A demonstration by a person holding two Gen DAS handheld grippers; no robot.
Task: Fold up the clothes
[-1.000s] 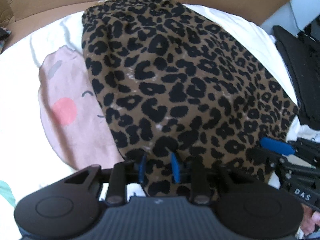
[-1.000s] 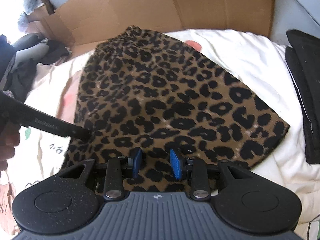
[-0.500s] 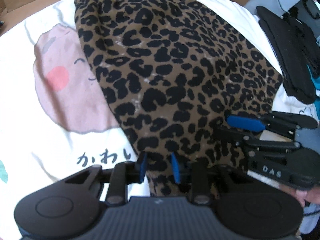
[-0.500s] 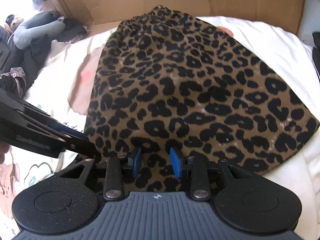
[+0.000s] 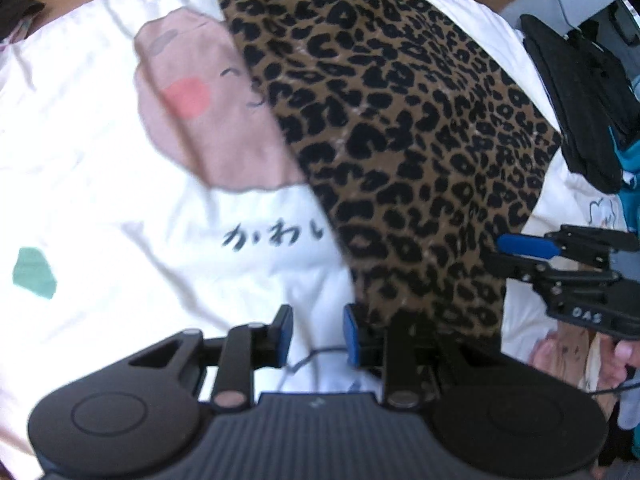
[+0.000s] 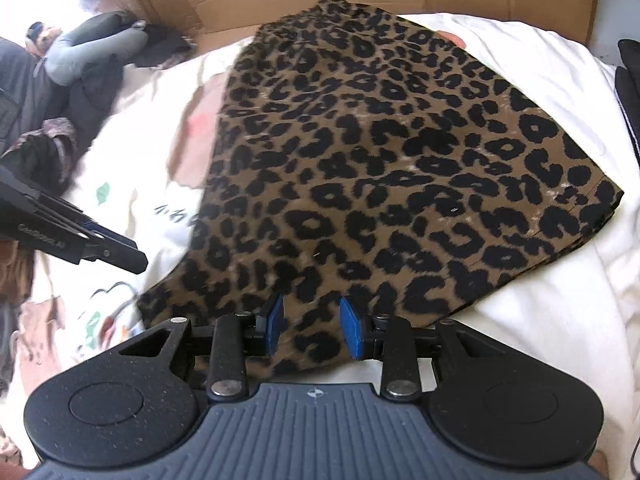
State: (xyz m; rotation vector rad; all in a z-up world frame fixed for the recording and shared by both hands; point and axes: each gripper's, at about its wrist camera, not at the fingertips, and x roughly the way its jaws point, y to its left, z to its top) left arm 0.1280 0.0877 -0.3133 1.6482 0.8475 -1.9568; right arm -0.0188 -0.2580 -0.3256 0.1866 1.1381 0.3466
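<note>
The left gripper [image 5: 316,334] stands part open over the white sheet [image 5: 100,168], gripping nothing, while the right gripper [image 6: 314,326], part open, straddles the leopard-print garment's [image 6: 380,168] near edge.

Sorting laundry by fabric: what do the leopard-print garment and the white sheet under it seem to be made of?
Leopard-print garment: looks like a soft, matte woven or brushed fabric, its spots fuzzy-edged; the fibre cannot be told. White sheet: probably thin cotton-like cloth, matte, creased, with printed cartoon figures.
</note>
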